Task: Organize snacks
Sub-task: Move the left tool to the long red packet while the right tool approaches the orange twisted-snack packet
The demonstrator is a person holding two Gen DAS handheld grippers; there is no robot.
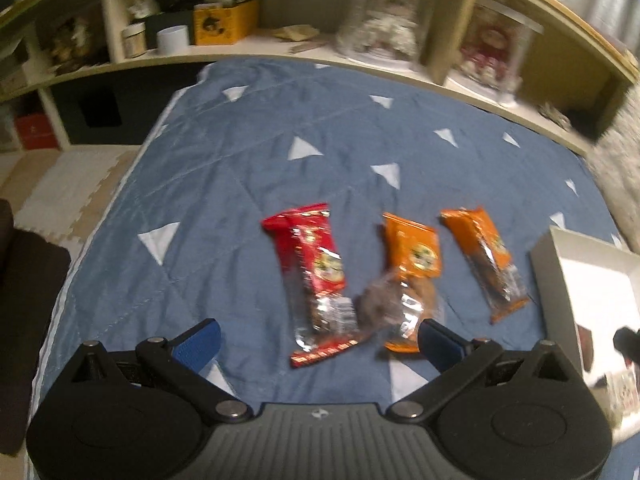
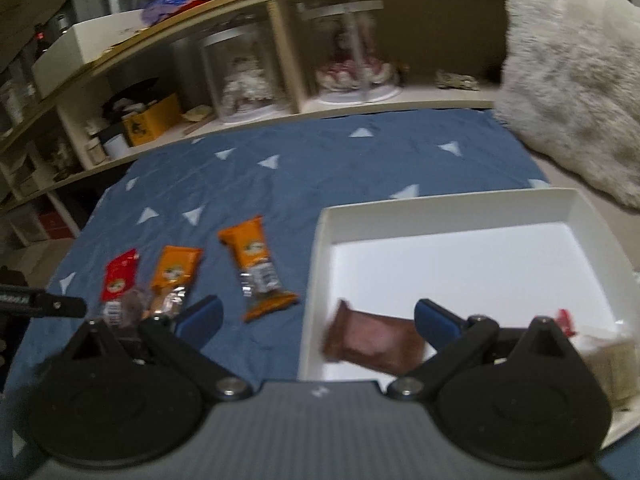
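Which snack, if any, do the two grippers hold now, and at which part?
Nothing is held. The left gripper hangs open above the red snack packet; the right gripper is open over the brown packet.

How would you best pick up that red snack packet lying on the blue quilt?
Grip the red packet across its narrow width near the middle, coming straight down from above with the left hand-held gripper. It lies flat and lengthwise on the quilt, so its long edges are exposed; a small dark packet touches its right side, so I'd favour the upper half.
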